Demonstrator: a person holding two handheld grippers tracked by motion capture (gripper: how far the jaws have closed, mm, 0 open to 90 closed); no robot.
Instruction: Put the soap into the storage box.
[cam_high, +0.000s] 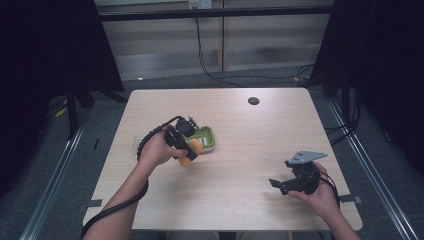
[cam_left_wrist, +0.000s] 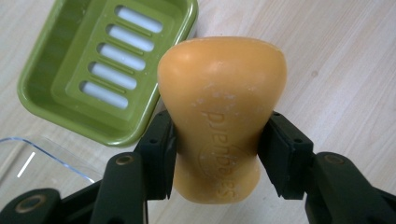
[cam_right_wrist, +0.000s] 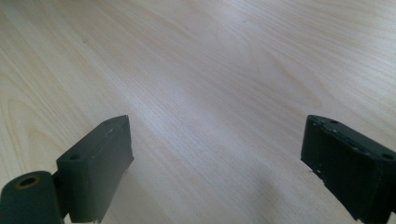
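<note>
My left gripper (cam_left_wrist: 217, 154) pinches an orange soap bar (cam_left_wrist: 222, 116) at its narrow waist, fingers (cam_left_wrist: 159, 158) pressed on both sides, bar held just above the desk (cam_high: 240, 150) & beside the green soap dish (cam_left_wrist: 93, 70). A clear plastic lid (cam_left_wrist: 42, 158) lies near the dish. My right gripper (cam_right_wrist: 215, 163) hovers low over bare desk, well apart from the soap, fingers (cam_right_wrist: 100, 163) spread wide w/ nothing between.

Embossed lettering on orange soap bar (cam_left_wrist: 222, 116), not legible.
</note>
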